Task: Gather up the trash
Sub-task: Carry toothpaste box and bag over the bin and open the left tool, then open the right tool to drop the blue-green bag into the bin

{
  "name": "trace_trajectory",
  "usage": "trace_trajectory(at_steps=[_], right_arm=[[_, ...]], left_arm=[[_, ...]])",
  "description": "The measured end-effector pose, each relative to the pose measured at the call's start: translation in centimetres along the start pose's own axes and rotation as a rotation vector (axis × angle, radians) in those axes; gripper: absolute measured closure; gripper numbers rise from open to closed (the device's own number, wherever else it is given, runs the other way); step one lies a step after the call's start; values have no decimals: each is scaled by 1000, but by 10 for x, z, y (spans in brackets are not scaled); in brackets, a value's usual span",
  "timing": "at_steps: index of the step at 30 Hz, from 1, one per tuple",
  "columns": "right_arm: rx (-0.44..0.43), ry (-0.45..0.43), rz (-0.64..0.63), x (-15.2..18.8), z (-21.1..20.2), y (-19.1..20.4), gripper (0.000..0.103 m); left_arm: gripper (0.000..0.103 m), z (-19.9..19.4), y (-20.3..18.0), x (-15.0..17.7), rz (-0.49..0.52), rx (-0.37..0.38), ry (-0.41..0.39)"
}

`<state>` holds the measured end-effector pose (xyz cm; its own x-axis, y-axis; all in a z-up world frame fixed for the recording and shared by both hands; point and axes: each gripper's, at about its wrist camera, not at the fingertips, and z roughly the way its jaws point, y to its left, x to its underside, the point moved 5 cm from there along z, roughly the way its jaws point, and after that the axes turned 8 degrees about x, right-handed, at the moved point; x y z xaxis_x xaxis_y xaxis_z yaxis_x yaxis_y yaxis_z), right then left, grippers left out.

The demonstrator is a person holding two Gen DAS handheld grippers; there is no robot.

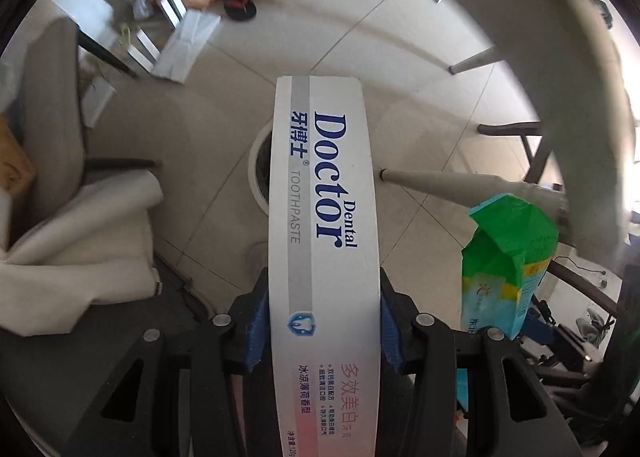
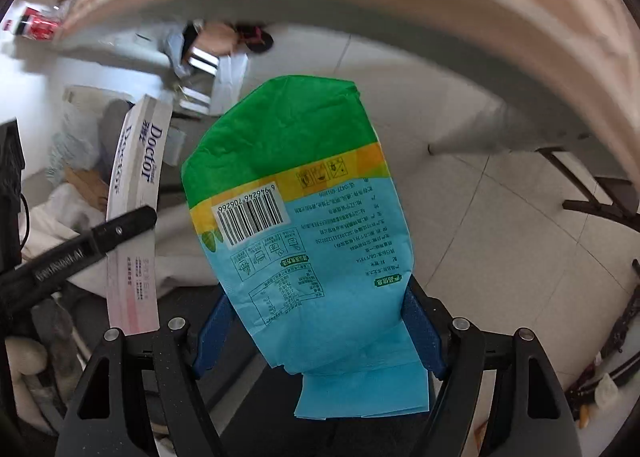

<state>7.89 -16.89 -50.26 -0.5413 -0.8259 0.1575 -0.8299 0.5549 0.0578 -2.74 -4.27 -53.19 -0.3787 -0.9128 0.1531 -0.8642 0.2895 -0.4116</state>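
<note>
White cardboard, the toothpaste box (image 1: 324,225) looks stiff and light, clamped low across its width in the left gripper (image 1: 323,321) above a round bin (image 1: 256,169), while the right gripper (image 2: 320,321) pinches the soft, crinkly green-blue bag (image 2: 304,217) near its folded bottom.

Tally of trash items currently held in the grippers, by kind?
Toothpaste box: 1, in the left gripper
Green and blue food bag: 1, in the right gripper
Total: 2
</note>
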Motion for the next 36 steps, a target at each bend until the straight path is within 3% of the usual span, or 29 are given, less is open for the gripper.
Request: trace_trajectory(at_steps=[7, 13, 16, 17, 19, 21, 23, 25, 28, 33, 36], right_arm=[[36, 63, 65, -39, 147, -19, 24], [30, 115, 102, -91, 242, -37, 24], [22, 134, 98, -106, 278, -37, 24], [13, 142, 92, -110, 287, -37, 24], [9, 164, 87, -119, 302, -33, 23], [-3, 176, 76, -121, 314, -30, 21], [-21, 181, 68, -123, 320, -24, 17], [-33, 188, 63, -122, 323, -23, 11], [-24, 183, 62, -120, 321, -23, 0], [17, 158, 57, -118, 305, -17, 0], [45, 141, 43, -114, 292, -13, 0]], left_arm=[[59, 134, 34, -58, -26, -1, 110], [58, 206, 54, -80, -8, 20, 200], [57, 221, 58, -89, 0, 0, 218], [56, 225, 60, -90, 4, -5, 221], [26, 226, 62, -92, -4, 0, 212], [13, 222, 67, -90, -15, 6, 200], [12, 218, 73, -88, -26, -16, 188], [4, 211, 78, -85, -28, -51, 179], [3, 196, 84, -78, -19, -103, 150], [3, 169, 87, -64, 15, -210, 79], [3, 154, 87, -53, 11, -234, 51]])
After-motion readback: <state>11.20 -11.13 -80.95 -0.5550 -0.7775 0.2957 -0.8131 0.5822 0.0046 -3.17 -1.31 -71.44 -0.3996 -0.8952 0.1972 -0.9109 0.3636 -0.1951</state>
